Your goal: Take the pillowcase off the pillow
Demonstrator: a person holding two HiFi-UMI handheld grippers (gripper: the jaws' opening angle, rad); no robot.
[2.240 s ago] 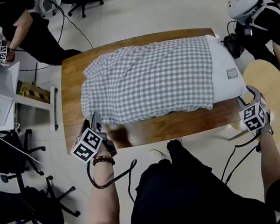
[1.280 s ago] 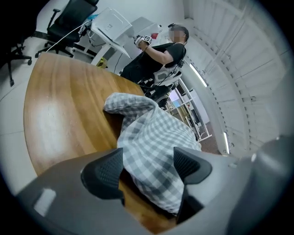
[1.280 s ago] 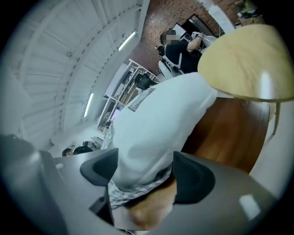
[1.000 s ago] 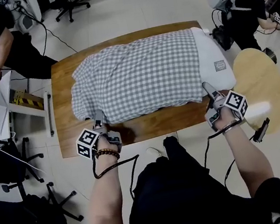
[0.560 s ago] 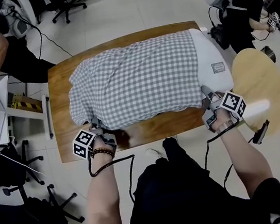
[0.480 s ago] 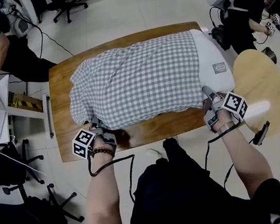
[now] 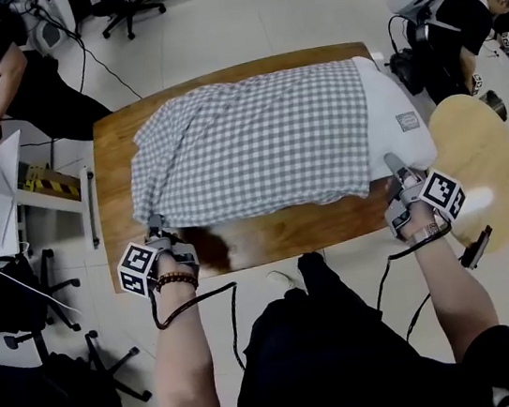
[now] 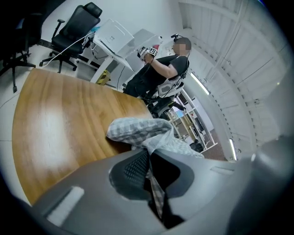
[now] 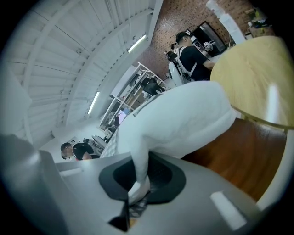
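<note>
Left claw [image 7: 155, 228] pinches the checked pillowcase [image 7: 255, 141] corner, right claw [image 7: 391, 166] the white pillow [image 7: 389, 102] corner.

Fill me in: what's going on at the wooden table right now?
A person is working on a pillow lying on the table, with a gripper in each hand. The left gripper is shut on a near corner of the grey checked pillowcase. The right gripper is shut on the pillow's bare white corner. The case covers most of the pillow, so removal has barely begun.
</note>
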